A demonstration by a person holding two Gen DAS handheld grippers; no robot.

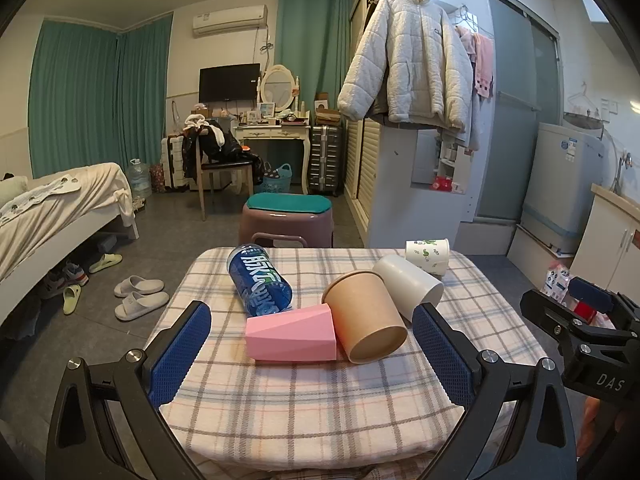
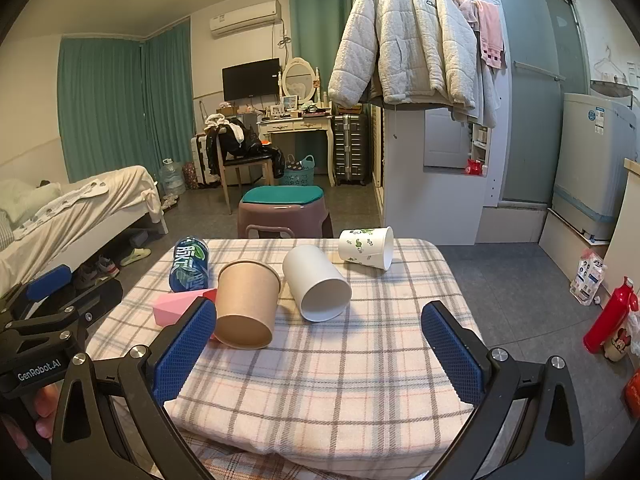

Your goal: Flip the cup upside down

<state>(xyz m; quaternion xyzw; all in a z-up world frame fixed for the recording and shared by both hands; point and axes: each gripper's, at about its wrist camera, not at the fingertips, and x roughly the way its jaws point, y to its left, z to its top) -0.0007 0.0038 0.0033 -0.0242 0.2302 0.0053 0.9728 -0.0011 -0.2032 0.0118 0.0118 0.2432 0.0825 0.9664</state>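
Left wrist: my left gripper point(image 1: 312, 340) gapes wide over the plaid tablecloth point(image 1: 320, 392). Five cups lie toppled: blue cup point(image 1: 260, 280), pink cup point(image 1: 291, 334), brown cup point(image 1: 366, 316), white cup point(image 1: 410, 286), leaf-print cup point(image 1: 427, 255).

Right wrist: my right gripper point(image 2: 320, 344) likewise wide, empty (pink one half hidden).

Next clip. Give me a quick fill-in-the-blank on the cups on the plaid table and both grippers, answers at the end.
1. All the cups lie on their ____ on the plaid tablecloth.
2. The brown paper cup touches a ____ faceted cup on its left in the left wrist view.
3. The left gripper and right gripper both have their jaws ____, holding nothing.
4. The cup farthest back, by the table's far edge, is printed with ____ leaves.

Answers: sides; pink; open; green
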